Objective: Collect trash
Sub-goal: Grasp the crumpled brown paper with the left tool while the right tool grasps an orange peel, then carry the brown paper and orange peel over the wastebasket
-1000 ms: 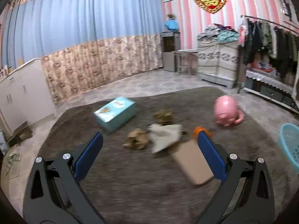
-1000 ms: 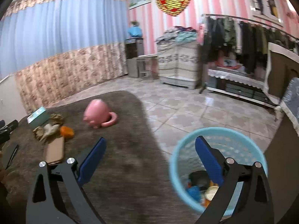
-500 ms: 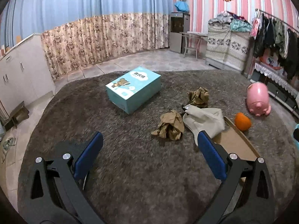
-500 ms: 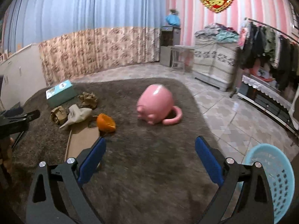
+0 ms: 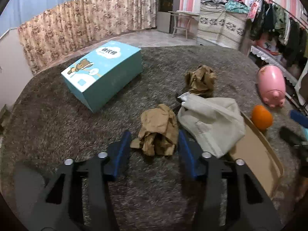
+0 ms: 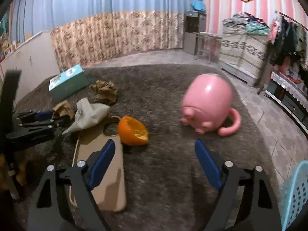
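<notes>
A crumpled brown paper wad (image 5: 157, 132) lies on the grey rug between the blue pads of my left gripper (image 5: 154, 140). The jaws are closing around it, with a sliver of space still showing at the left pad. In the right wrist view the same wad (image 6: 63, 107) shows beside the left gripper (image 6: 48, 117). My right gripper (image 6: 155, 148) hangs open above the rug, its jaws narrowing with nothing between them. A cut orange half (image 6: 132, 130) lies just ahead of its left finger.
A second paper wad (image 5: 200, 80), a white bag (image 5: 211, 119) and a tan phone case (image 6: 107, 173) lie close by. A teal box (image 5: 104, 71) sits behind them and a pink pig mug (image 6: 207, 104) to the right. A blue basket (image 6: 296, 192) stands on the tiles.
Both grippers came forward and down toward the litter. The left jaws narrowed around the near paper wad. The right gripper swung from the blue basket to the orange half.
</notes>
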Action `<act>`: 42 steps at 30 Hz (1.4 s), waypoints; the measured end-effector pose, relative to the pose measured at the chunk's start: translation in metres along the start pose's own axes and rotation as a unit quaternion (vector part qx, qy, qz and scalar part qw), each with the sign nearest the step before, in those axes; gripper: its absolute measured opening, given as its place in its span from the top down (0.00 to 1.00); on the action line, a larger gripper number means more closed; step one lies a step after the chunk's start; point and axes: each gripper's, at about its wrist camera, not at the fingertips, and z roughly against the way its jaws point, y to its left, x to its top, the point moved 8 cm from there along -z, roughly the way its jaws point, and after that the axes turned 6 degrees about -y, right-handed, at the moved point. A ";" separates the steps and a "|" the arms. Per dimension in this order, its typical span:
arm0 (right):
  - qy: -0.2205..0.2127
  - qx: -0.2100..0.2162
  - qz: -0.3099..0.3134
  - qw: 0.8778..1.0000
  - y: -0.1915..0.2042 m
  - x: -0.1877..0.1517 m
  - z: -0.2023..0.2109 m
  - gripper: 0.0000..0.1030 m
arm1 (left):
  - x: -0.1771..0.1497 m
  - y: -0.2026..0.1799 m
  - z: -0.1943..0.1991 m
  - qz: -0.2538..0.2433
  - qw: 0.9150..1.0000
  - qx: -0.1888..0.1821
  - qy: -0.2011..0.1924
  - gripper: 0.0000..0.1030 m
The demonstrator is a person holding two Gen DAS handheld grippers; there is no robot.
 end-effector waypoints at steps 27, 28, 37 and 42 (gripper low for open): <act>-0.067 -0.028 -0.061 0.995 -0.071 -0.007 0.103 0.69 | 0.033 -0.051 0.123 -0.024 0.991 0.021 -0.134 0.70; -0.073 -0.041 -0.066 0.994 -0.082 -0.009 0.116 0.69 | 0.033 -0.063 0.127 -0.027 0.990 0.012 -0.135 0.70; -0.138 -0.163 -0.152 0.965 -0.190 -0.045 0.227 0.69 | 0.023 -0.159 0.143 -0.044 0.988 -0.051 -0.141 0.70; -0.133 -0.225 -0.158 0.952 -0.227 -0.064 0.242 0.69 | 0.016 -0.212 0.147 -0.072 0.985 -0.075 -0.137 0.70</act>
